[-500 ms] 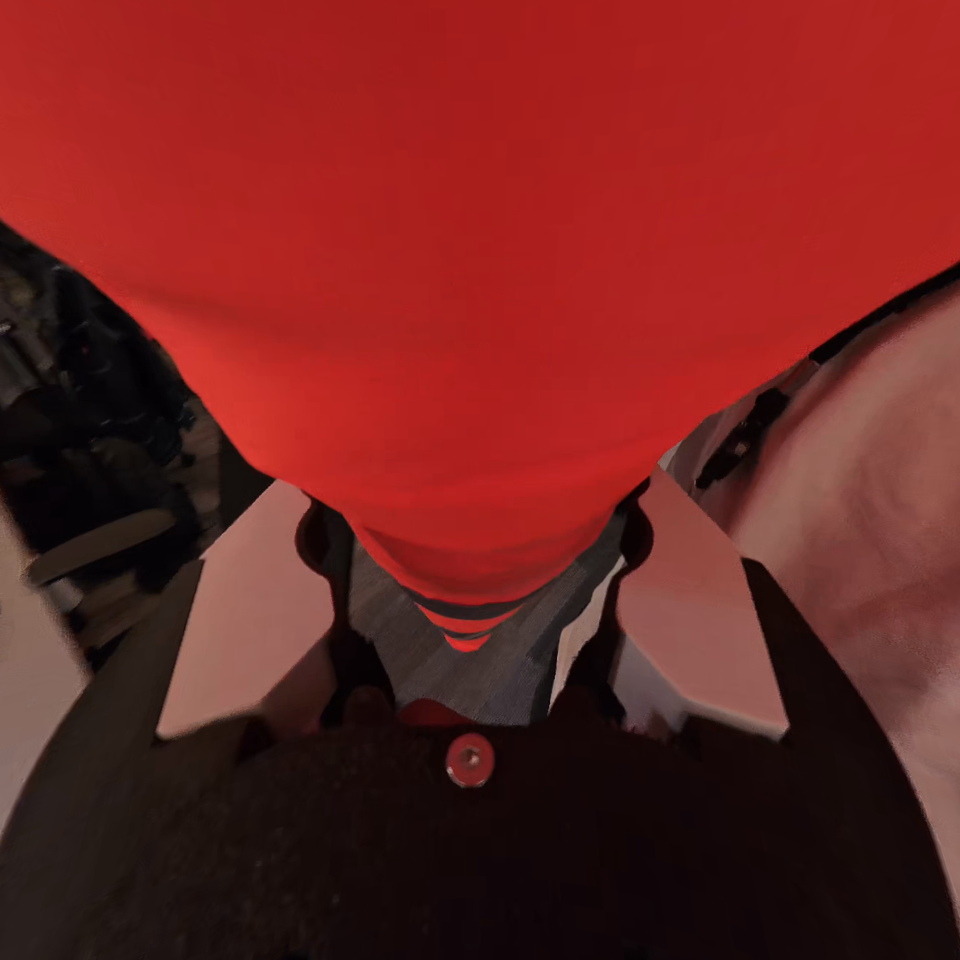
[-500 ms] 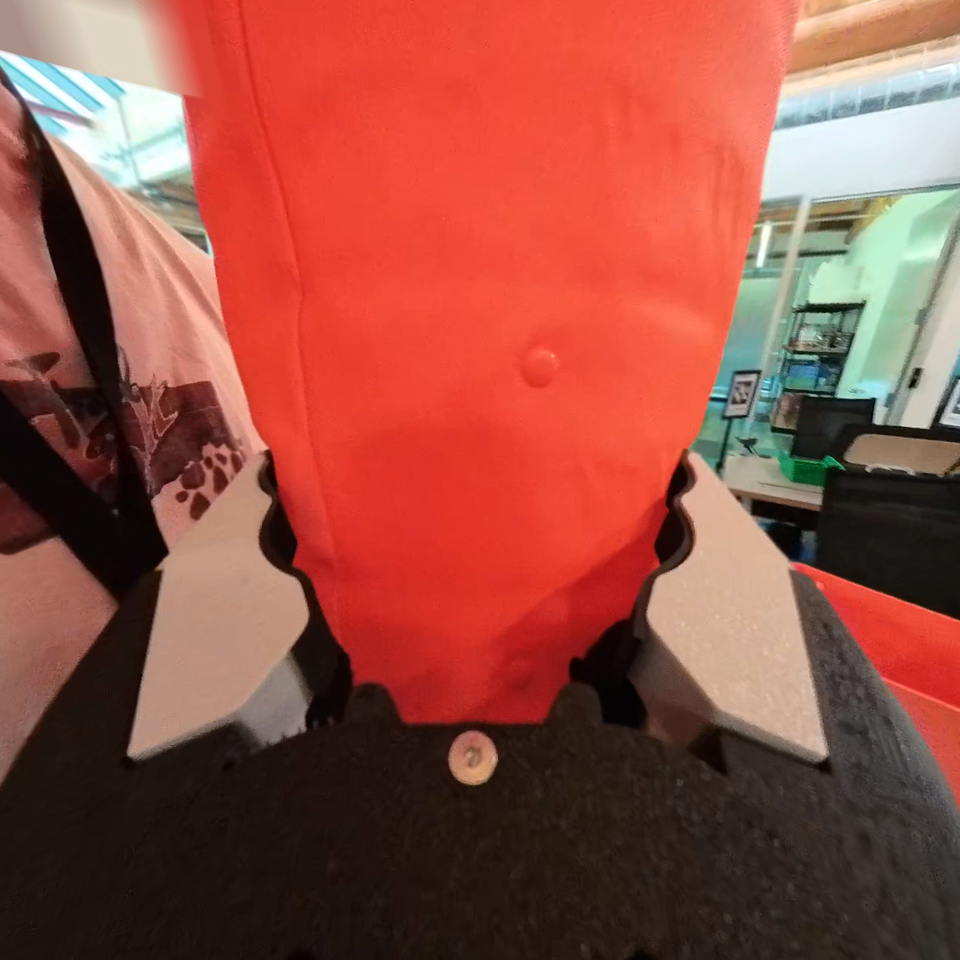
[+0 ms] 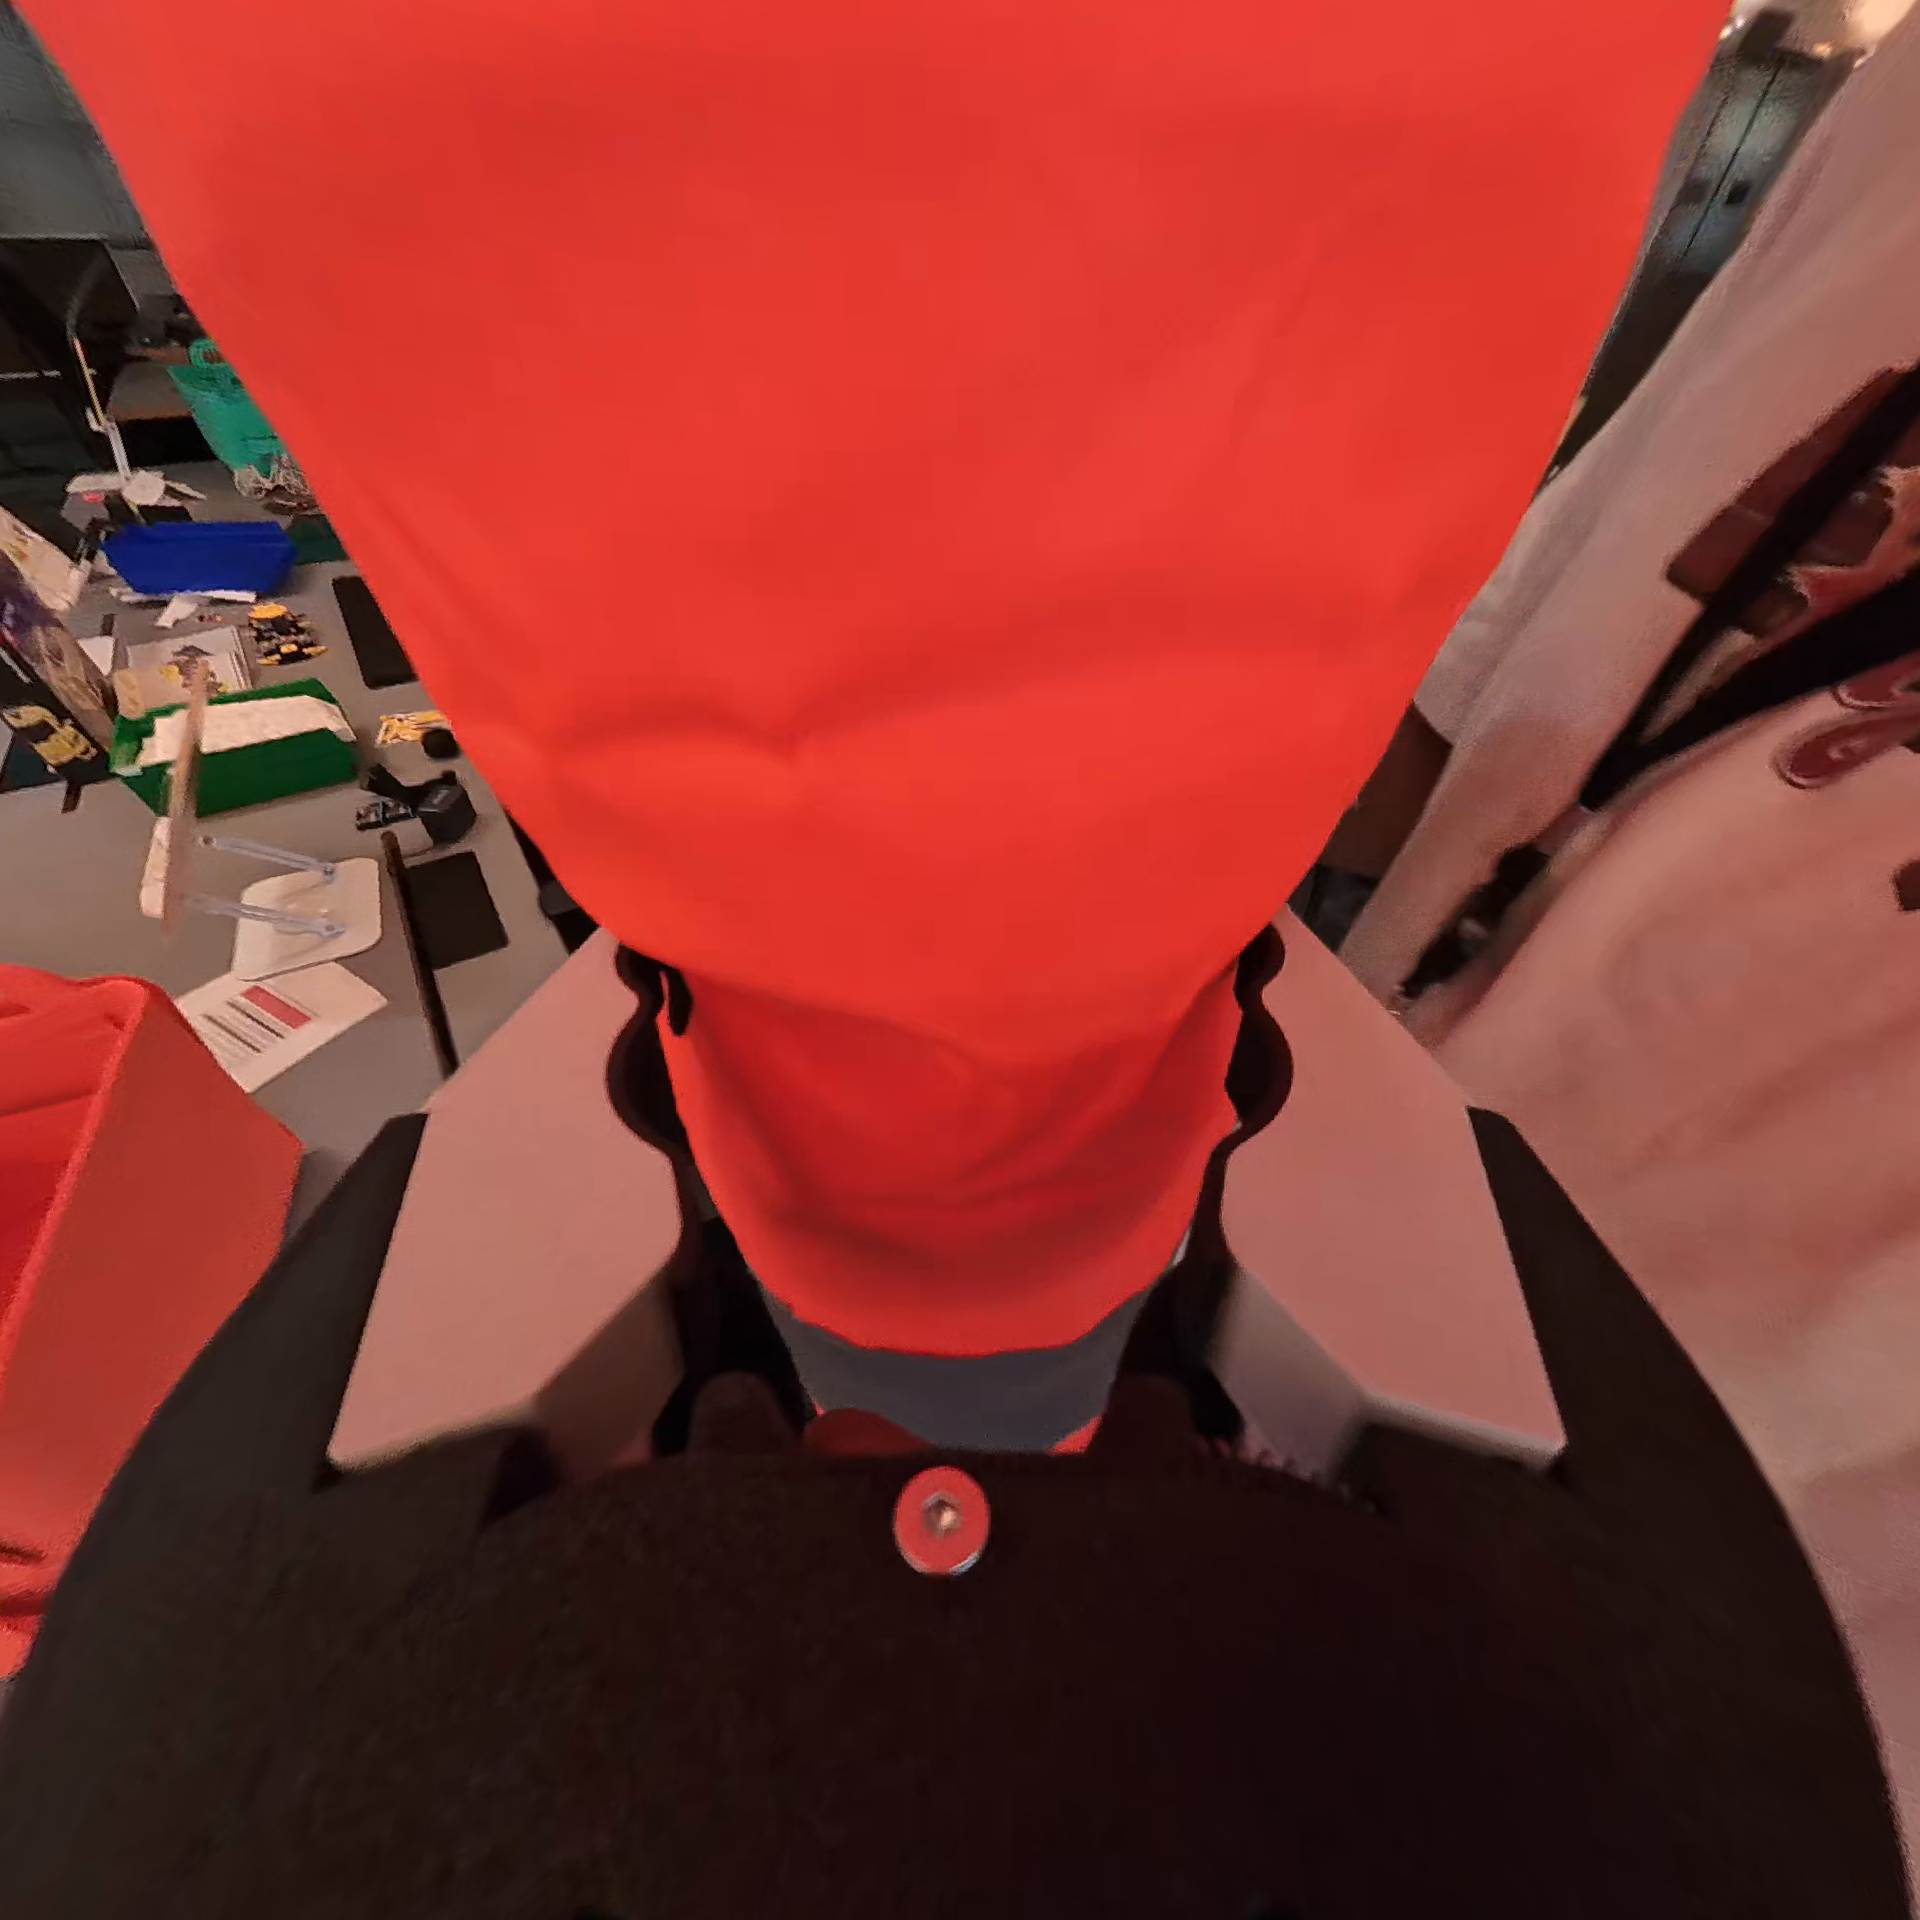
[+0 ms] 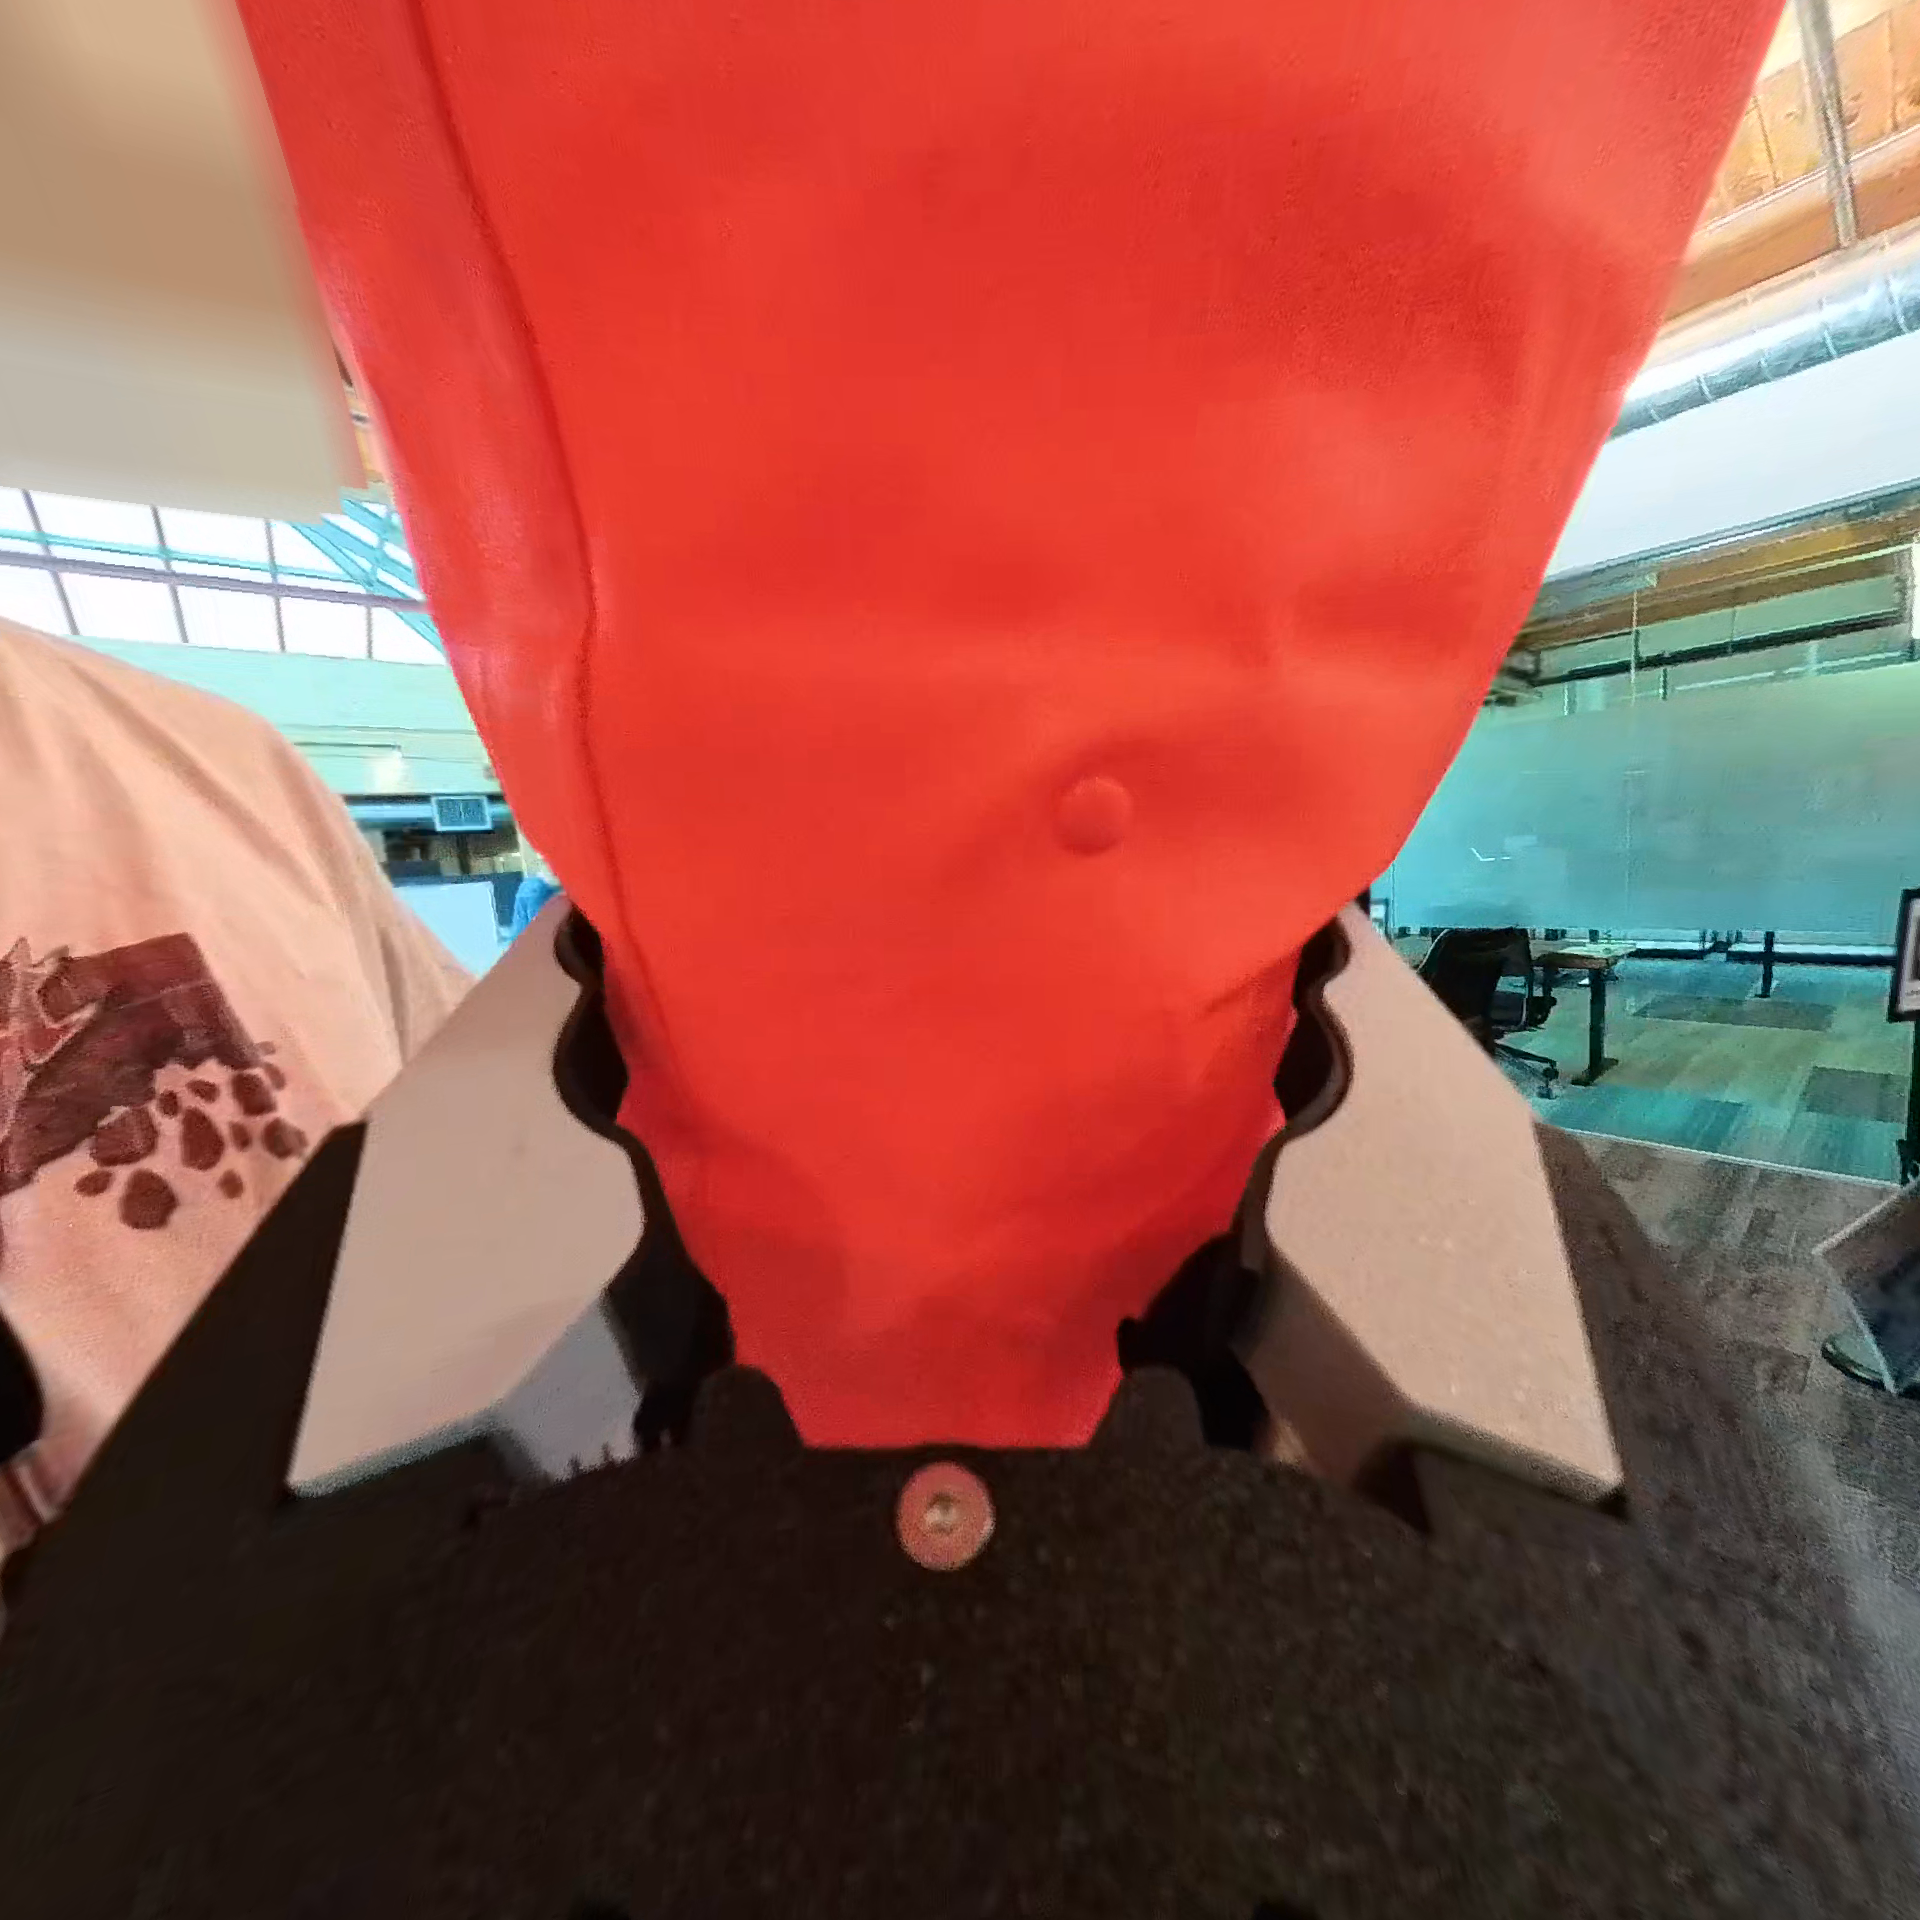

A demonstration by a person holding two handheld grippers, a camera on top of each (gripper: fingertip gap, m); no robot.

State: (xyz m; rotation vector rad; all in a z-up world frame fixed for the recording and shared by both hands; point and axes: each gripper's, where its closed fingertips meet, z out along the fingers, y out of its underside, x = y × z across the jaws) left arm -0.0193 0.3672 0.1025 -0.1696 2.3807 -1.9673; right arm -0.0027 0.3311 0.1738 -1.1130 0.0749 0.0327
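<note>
Both grippers, left [image 3: 951, 1049] and right [image 4: 951, 1049], have their fingers closed on a red garment [image 3: 935, 520], held up above the cluttered desk [image 3: 83, 894].

Red cloth [image 3: 935, 520] blocks ahead; person's shirt [image 3: 1714, 1039] crowds right

The red cloth [image 3: 935, 520] runs past the top edge, hiding most beyond it.
</note>
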